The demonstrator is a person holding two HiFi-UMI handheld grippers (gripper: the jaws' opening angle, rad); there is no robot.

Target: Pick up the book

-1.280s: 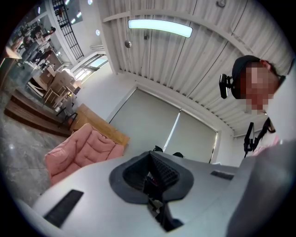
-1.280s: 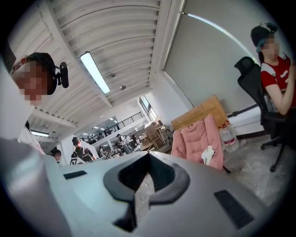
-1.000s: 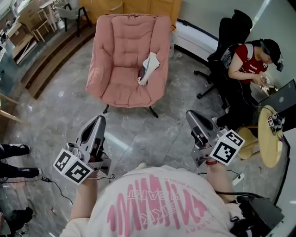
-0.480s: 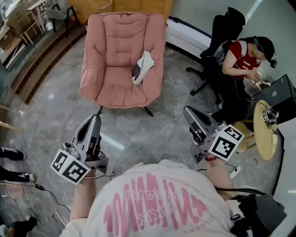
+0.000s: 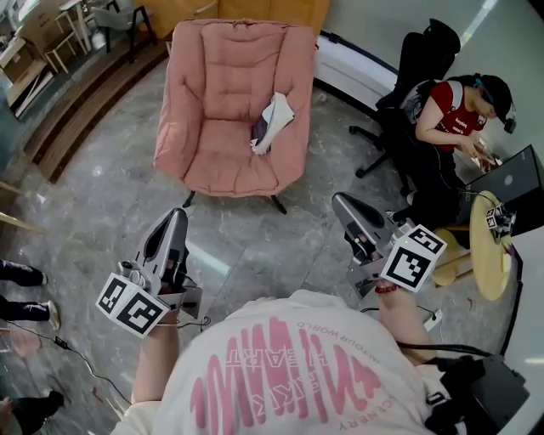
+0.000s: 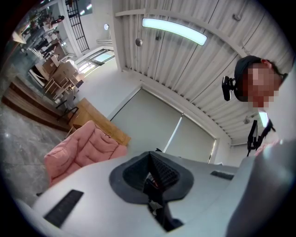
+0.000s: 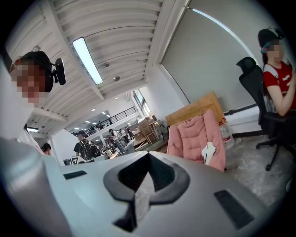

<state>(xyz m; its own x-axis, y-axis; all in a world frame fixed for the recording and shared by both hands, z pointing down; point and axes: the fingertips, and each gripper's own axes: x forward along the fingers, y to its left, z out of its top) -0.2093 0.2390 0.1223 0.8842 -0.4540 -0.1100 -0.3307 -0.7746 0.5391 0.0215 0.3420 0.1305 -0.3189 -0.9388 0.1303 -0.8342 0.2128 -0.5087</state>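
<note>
two items: left gripper (image 5: 177,217) and right gripper (image 5: 343,204), jaws together, empty, are edging toward the chair (image 5: 217,93); book (image 5: 272,124) is lying on the chair's seat, unreached.

A pink armchair (image 5: 221,93) stands on a grey marble floor (image 5: 102,195), with a wooden cabinet (image 5: 272,10) just behind it. Wooden steps (image 5: 85,93) run along the left. To the right, a person in a red shirt (image 5: 450,119) sits on a black office chair (image 5: 425,59), facing a laptop (image 5: 517,177). A round yellow worktop (image 5: 493,272) stands near them. A white power strip (image 5: 433,321) lies on the floor. A bystander's shoes (image 5: 21,272) show at the left edge. A long ceiling light (image 6: 175,30) glows overhead.
</note>
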